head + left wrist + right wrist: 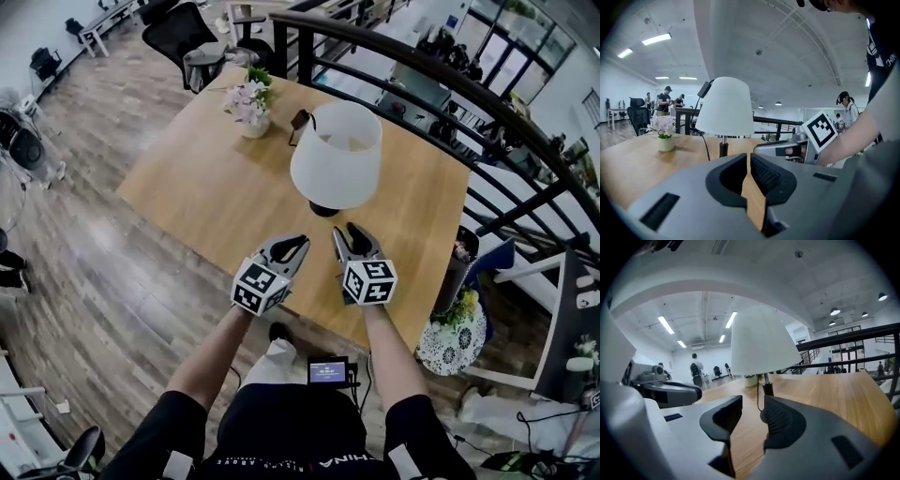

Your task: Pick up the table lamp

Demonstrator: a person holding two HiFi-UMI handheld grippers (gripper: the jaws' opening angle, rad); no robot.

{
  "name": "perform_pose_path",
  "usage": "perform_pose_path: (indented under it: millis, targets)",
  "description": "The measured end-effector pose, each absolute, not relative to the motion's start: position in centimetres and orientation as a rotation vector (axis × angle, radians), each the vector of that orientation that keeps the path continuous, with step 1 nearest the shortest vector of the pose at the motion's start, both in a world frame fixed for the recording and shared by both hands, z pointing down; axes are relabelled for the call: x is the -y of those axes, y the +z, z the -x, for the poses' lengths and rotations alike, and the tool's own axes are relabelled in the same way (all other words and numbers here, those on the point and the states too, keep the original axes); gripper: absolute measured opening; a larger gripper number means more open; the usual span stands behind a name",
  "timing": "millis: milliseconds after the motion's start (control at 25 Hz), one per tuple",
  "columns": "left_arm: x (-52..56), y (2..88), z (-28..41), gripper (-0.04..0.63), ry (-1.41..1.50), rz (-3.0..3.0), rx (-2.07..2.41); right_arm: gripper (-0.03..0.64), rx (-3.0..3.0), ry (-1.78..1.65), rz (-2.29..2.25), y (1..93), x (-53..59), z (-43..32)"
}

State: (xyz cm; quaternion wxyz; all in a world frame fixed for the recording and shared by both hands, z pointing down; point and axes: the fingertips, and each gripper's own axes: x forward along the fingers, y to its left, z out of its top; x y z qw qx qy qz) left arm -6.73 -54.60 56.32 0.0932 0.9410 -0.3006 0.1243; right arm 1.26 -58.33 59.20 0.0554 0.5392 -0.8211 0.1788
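- Grey plastic jaws of the right gripper [752, 405] stood apart. Only bare tabletop showed between them, and nothing was grasped.
- The left gripper [747, 158] was clenched with its tips meeting, and it was empty.
- Both grippers hovered side by side over the near edge of the wooden table [206, 187], pointing inward.
- The table lamp [336, 155] stood upright near the middle of the table, just ahead of the right gripper and untouched.
- Step in hand, as judged: the approach. The right gripper was roughly lined up with the dark stem [767, 388] below the white shade.
- The stem appeared to be the only part narrow enough for the jaws. The shade was too wide and would probably dent.
- Recommended procedure: enter low under the shade's rim, centre the stem between the pads, close firmly, then lift straight up.
- The lamp would likely be top-heavy. The left gripper might have to open and steady the base.
- Obstruction: a black cord [758, 401] ran down beside the stem. It could get caught in the grip, or pull taut on lifting.
- A small dark object [300, 122] stood just behind the lamp. Its purpose could not be determined.
- A flower pot [251, 105] stood at the far left of the table, well apart from the lamp.
- A black railing [422, 84] ran along the table's far and right sides, and an office chair [178, 33] stood beyond the table.
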Motion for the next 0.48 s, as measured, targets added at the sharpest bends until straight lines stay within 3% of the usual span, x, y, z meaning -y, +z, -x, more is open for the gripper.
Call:
perform_pose_path:
  millis: [200,280,320,480]
  targets:
    - [59.2,55.4,6.3,0.028,0.314,-2.793,0.983,0.199,2.469,0.502,-1.691,62.3,63.6,-1.9]
    - [60.5,55.5,6.1,0.065,0.301,-2.774,0.999,0.211,2.483,0.454,-1.704,62.8,65.8,-2.0]
    - [61.0,55.5,5.9,0.12,0.298,-2.773,1.004,0.218,2.494,0.424,-1.705,62.9,66.8,-1.8]
    - [62.1,56.2,5.7,0.135,0.308,-2.807,1.055,0.222,2.521,0.295,-1.708,63.3,70.3,-1.4]
